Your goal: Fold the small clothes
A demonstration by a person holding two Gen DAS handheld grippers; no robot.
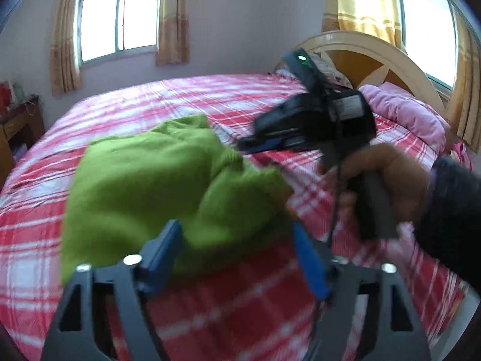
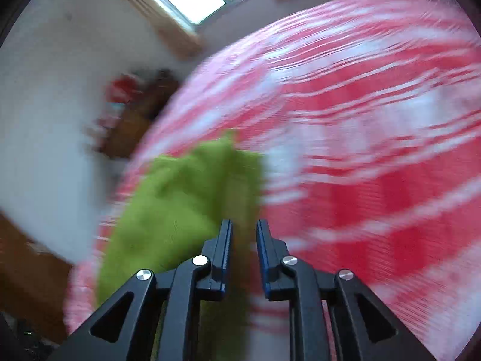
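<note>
Blue-padded fingers of my left gripper (image 1: 237, 258) fill the bottom of the left wrist view, spread wide with nothing clamped; the near edge of the green knit garment (image 1: 156, 186) lies between and just beyond the tips, but the pads do not press on it. That garment sits bunched in a loose heap on the red-and-white plaid bedspread (image 1: 228, 307), toward the foot of the bed, with a ribbed hem or cuff showing on its right side. From the right wrist view, my right gripper (image 2: 244, 240) has its jaws nearly together with a narrow gap left; green cloth (image 2: 180, 210) is seen through and behind that gap, but heavy blur keeps me from telling whether any fabric is actually pinched. Same tool is visible from the left camera, held in the person's hand (image 1: 387, 186) over the bedspread to the right of the heap, fingers pointing toward the garment. Handling judgement: a light, soft, limp knit with no stiffness; it will drape and sag from any grip point, and stretch if pulled hard. Fuzzy surface should give the pads good friction, so slip risk is low; the greater risk is pinching several layers at once, or catching the bedspread beneath. Best hold, I judge, is at a ribbed edge or a corner, one gripper to each side, so the piece can be lifted, shaken flat and laid out before any fold. Nothing fragile here. A pink quilt (image 1: 402, 111) lies well apart near the headboard (image 1: 360, 42).
</note>
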